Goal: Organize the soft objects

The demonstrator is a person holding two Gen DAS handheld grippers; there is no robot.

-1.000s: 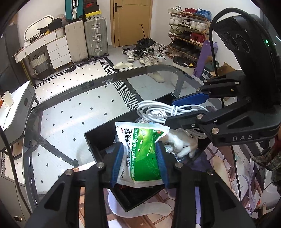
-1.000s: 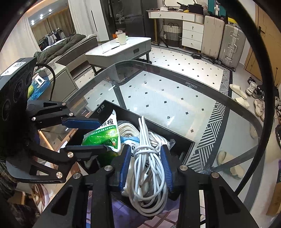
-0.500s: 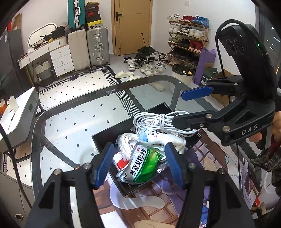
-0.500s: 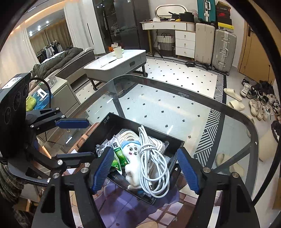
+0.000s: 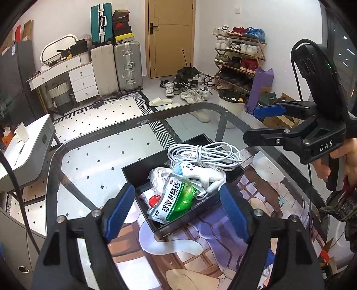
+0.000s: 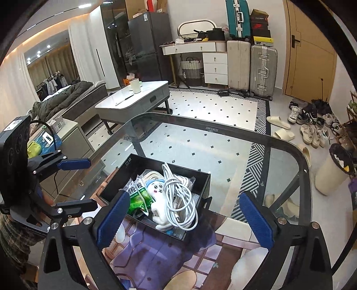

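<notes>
White cable coil (image 6: 180, 198) and plush toy (image 6: 159, 201) lie in black box (image 6: 202, 178) (on glass table (image 6: 279, 142))

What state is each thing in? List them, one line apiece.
Box: open-topped, on the glass table, filled.
Cable: coiled, lying in the box.
Green packet: in the box, released, tilted.
Plush toy: lying in the box beside the cable.
Left tongs: open, empty, jaws just opening.
Right tongs: open, empty, jaws just opening.
Door: shut.

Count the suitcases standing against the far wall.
3: a cream suitcase beside the dresser, a silver suitcase next to it, a teal suitcase upright on top. Others may be hidden.
</notes>
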